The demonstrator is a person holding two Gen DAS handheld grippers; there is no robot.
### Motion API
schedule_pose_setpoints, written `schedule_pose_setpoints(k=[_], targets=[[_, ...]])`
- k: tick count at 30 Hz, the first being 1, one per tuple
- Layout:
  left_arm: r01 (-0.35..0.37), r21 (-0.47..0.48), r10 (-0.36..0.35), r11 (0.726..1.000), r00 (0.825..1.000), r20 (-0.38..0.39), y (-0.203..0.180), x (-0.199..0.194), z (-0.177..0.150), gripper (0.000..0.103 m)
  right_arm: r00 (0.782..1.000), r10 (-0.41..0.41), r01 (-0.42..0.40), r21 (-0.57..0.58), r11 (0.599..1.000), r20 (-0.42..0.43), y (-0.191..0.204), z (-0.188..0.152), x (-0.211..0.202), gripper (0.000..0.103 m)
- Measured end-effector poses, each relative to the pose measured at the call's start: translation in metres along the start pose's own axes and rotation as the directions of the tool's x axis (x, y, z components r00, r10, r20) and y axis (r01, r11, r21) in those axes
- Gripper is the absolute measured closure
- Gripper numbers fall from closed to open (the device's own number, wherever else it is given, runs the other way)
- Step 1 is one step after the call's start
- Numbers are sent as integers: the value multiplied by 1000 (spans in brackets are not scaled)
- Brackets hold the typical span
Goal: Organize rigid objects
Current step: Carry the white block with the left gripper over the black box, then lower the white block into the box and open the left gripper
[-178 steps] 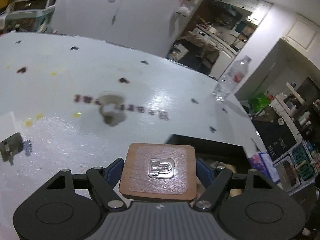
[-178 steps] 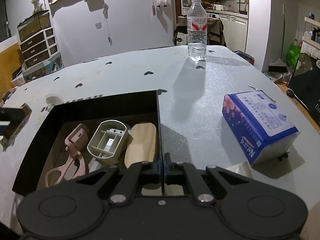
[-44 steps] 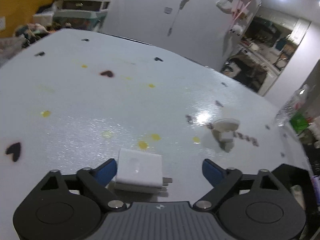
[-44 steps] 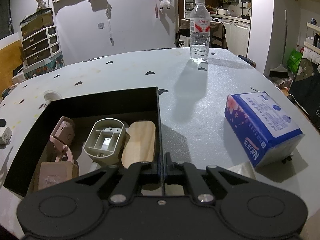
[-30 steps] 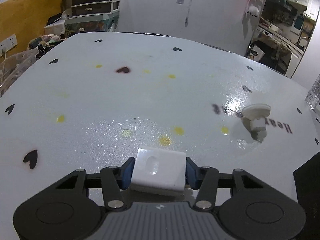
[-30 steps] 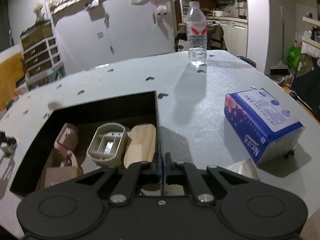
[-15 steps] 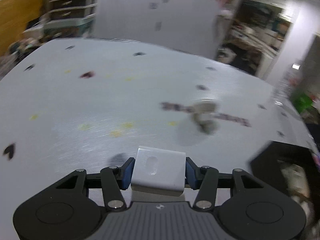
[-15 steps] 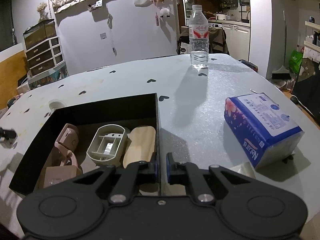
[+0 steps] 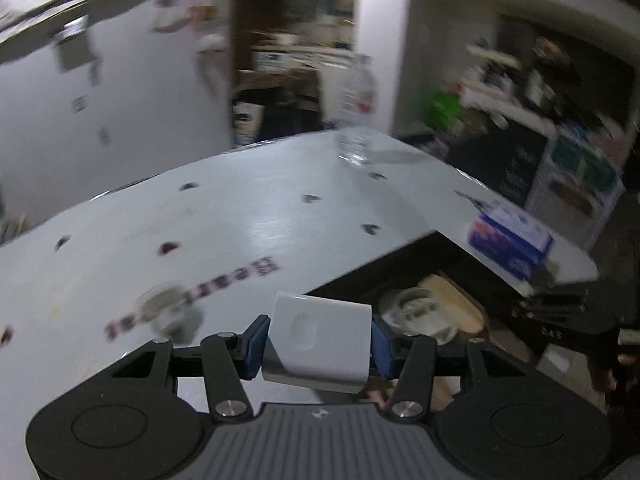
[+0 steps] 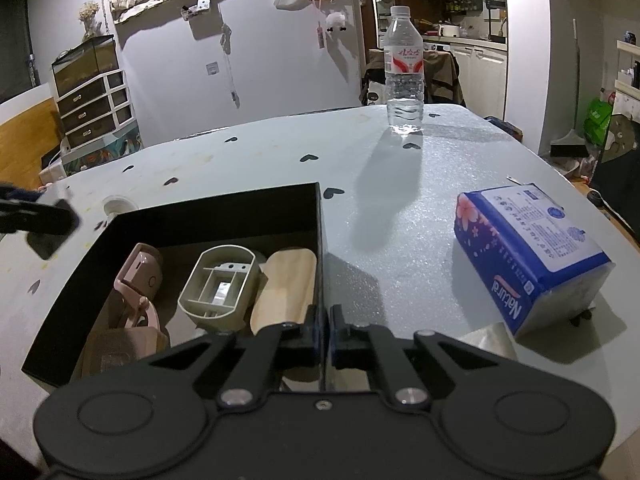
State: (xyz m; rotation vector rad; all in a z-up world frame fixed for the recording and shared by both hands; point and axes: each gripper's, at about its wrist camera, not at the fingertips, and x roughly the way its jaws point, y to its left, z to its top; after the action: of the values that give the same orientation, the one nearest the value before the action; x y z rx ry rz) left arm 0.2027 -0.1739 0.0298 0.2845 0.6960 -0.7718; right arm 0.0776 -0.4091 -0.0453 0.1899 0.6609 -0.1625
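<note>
Left gripper (image 9: 318, 342): blue-padded fingers (image 9: 254, 342) clamped on the two sides of a white charger block (image 9: 320, 340), which is lifted clear of the table and hangs just above the near-left edge of the box; this view is motion-blurred.

Right gripper (image 10: 323, 330): fingers pinched onto the right wall of the black box (image 10: 208, 210), one inside and one outside it.

Black box, open top, on the white table (image 10: 400, 208). Contents, left to right in the right wrist view: pink plastic holder (image 10: 138, 280), with a tan square piece (image 10: 116, 354) nearer the camera; beige oval tray with dividers (image 10: 218, 286); flat wooden oval piece (image 10: 286, 288) against the right wall.

Blue tissue pack (image 10: 528, 256): on the table, right of the box, apart from it.

Small round white piece (image 10: 116, 204): on the table just beyond the box's far-left corner; blurred in the left wrist view (image 9: 166, 308), beside printed lettering.

Table surface: scattered dark heart marks.

Water bottle (image 10: 404, 76): upright, clear with red-and-white label, near the far table edge.

Background: drawer unit (image 10: 94, 110) along the left wall.
</note>
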Motion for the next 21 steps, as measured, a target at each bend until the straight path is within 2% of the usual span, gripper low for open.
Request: schedule_pose_setpoints(k=[3, 7, 10, 13, 21], targets=[[40, 98, -36, 994, 998, -42, -17, 17, 9, 50, 1000, -1, 1, 3, 1000, 0, 0, 0, 0, 98], [96, 211, -76, 973, 992, -104, -32, 43, 14, 50, 1000, -7, 7, 3, 1000, 1, 1, 0, 0, 98], [120, 279, -82, 953, 986, -145, -39, 58, 14, 50, 1000, -10, 10, 1, 1000, 0, 1, 0, 0, 98], [124, 368, -64, 922, 983, -172, -48, 71, 14, 50, 1000, -11, 11, 2, 1000, 0, 1, 0, 1, 98], [169, 473, -79, 865, 976, -205, -61, 87, 16, 50, 1000, -9, 9, -6, 1000, -5, 1, 1, 2, 98]])
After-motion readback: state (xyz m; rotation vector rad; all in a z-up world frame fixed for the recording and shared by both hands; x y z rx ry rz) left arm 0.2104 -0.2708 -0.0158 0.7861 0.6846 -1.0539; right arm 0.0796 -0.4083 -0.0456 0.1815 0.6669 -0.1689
